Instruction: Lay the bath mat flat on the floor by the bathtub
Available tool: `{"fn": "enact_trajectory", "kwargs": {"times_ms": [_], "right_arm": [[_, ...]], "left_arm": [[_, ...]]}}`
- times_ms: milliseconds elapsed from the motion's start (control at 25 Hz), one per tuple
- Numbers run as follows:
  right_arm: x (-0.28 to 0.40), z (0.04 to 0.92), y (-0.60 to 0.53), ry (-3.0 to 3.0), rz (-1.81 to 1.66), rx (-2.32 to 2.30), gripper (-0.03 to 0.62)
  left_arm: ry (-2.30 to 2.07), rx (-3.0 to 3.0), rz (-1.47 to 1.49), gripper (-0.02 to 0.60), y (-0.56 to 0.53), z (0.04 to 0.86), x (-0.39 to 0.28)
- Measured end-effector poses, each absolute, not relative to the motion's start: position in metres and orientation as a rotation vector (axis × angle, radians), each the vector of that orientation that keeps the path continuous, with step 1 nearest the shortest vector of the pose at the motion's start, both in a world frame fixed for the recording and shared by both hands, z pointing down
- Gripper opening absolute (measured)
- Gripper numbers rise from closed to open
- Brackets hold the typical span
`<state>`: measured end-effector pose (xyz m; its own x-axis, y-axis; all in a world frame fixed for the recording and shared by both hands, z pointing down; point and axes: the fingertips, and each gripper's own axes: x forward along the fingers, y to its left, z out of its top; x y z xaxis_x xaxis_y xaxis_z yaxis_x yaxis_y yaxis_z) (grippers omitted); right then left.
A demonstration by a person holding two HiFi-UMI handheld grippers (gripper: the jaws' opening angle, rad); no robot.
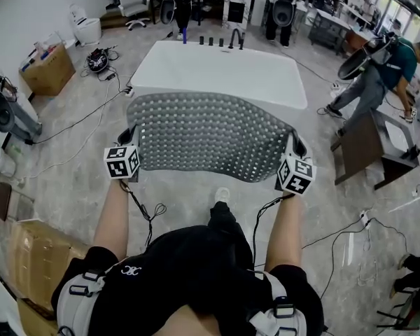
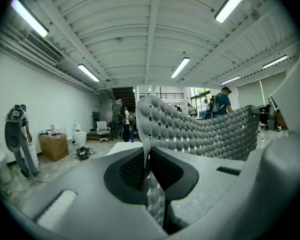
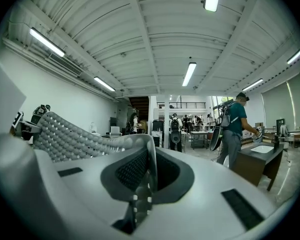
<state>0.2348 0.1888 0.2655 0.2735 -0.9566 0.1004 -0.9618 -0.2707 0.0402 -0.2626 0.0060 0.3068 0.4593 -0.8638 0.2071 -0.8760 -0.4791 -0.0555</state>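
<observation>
Mat point(image 1: 210, 135), grey and studded, is held spread out in the air over the floor point(image 1: 77, 173), just in front of the white bathtub point(image 1: 224, 68). Its left corner is clamped in the left claw point(image 2: 147, 169), whose jaws are clenched on the edge. The sheet is stretched across, its far edge curved. Its right corner is pinched the same way in the right claw point(image 3: 149, 176). At far right, a person point(image 1: 378, 75) is seen bent over a dark cabinet point(image 1: 364, 145).

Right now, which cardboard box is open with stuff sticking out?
The cardboard box at far left beside the white toilet; its top is open with items showing. The boxes by your left elbow look closed.
</observation>
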Motion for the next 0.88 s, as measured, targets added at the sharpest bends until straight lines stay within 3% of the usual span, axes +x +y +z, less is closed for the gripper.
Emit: {"fn": "enact_trajectory", "kwargs": {"times_ms": [400, 880], "right_arm": [[0.265, 0.283, 0.115, -1.853, 0.116, 2.437, 0.017], [0.345, 0.305, -0.022, -1.838, 0.179, 2.361, 0.018]], "left_arm": [[-1.577, 2.617, 0.359, 0.02, -0.066, 0.319, -0.234], [-1.542, 2.582, 0.408, 0.02, -0.201, 0.335, -0.147]]}}
